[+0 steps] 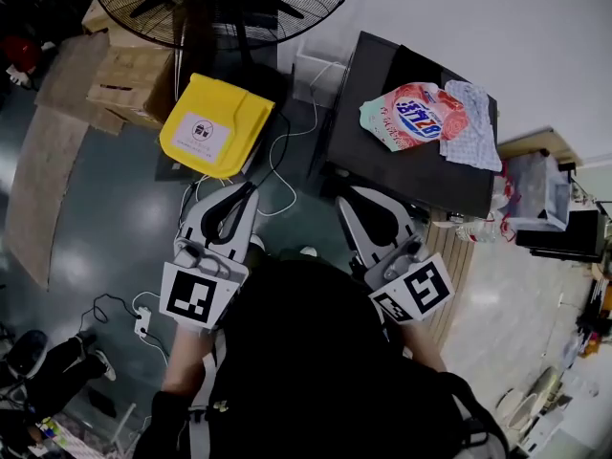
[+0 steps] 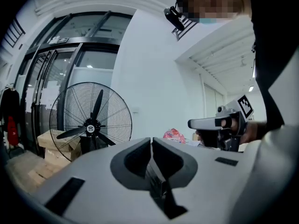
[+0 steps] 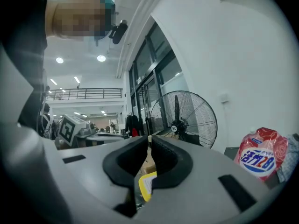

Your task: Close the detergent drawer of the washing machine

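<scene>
A black box-shaped machine (image 1: pixel 373 151) stands ahead on the right, seen from above. A red and white detergent bag (image 1: pixel 413 115) and a patterned cloth (image 1: pixel 473 122) lie on its top. No detergent drawer shows in any view. My left gripper (image 1: pixel 247 191) is held over the floor left of the machine, shut and empty. The right gripper (image 1: pixel 346 199) is just before the machine's near edge, also shut with nothing in it. The left gripper (image 2: pixel 152 141) points level at the wall; the right gripper (image 3: pixel 150 141) points toward the fan.
A large floor fan (image 1: pixel 225 3) stands at the back, with a yellow sign (image 1: pixel 215 122) folded on the floor in front of it. Cardboard boxes (image 1: pixel 115 75) are stacked at the left. White cables (image 1: pixel 277 175) and a power strip (image 1: pixel 143 323) lie on the floor.
</scene>
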The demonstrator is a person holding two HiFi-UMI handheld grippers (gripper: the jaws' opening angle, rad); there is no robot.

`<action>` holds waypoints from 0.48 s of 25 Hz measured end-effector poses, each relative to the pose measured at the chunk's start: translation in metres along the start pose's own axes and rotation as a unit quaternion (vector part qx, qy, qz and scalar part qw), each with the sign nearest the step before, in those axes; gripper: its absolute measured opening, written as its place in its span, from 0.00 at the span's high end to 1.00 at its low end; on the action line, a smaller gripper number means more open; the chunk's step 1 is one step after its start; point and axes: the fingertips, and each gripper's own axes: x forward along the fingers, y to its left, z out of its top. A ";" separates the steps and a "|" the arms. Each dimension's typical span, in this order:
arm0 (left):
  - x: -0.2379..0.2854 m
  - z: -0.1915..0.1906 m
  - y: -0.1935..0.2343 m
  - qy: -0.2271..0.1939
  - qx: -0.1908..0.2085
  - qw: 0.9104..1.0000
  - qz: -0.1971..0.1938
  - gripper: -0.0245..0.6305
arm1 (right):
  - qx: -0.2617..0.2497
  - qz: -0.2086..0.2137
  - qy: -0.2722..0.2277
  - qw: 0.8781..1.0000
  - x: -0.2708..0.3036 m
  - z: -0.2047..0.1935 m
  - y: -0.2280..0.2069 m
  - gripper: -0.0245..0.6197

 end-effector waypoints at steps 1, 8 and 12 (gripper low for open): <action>-0.001 -0.002 0.003 0.001 -0.001 1.000 -0.001 0.95 | 0.008 -0.005 -0.003 1.000 0.002 -0.001 0.000 0.94; -0.003 -0.008 0.009 0.002 -0.016 1.000 -0.010 0.95 | 0.017 -0.015 0.003 1.000 0.007 -0.008 0.003 0.94; -0.003 -0.002 0.013 -0.014 -0.016 1.000 -0.015 0.95 | 0.017 -0.017 0.007 1.000 0.012 -0.010 0.006 0.94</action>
